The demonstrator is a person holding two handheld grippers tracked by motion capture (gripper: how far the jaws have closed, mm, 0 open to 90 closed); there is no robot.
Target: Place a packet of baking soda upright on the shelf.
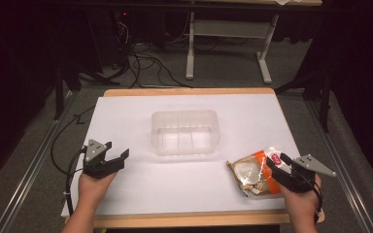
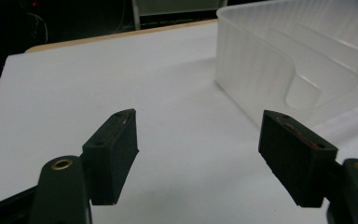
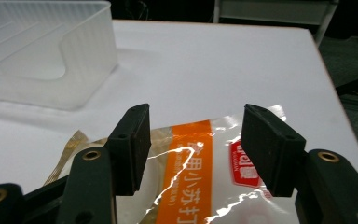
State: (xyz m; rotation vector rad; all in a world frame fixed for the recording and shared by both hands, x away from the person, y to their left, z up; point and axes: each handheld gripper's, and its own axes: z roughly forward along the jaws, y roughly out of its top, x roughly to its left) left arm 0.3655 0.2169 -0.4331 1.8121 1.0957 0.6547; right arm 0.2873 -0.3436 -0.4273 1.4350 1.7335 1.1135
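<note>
A crinkly clear snack packet [image 1: 250,175] with an orange band and a red label lies at the table's front right. My right gripper [image 1: 277,162] hovers over its right end. In the right gripper view the jaws [image 3: 193,140] stand apart over the packet [image 3: 191,182], with the orange band between them and neither pad pressing on it. My left gripper [image 1: 118,150] rests open at the front left, and nothing lies between its jaws [image 2: 198,140]. A clear plastic tub [image 1: 184,114] stands empty in the middle of the table.
The tub [image 2: 256,70] is close to the right of the left gripper, and the tub [image 3: 51,60] lies far left of the right gripper. A white sheet [image 1: 126,111] covers the wooden table. Cables and a desk frame [image 1: 190,48] are on the floor beyond.
</note>
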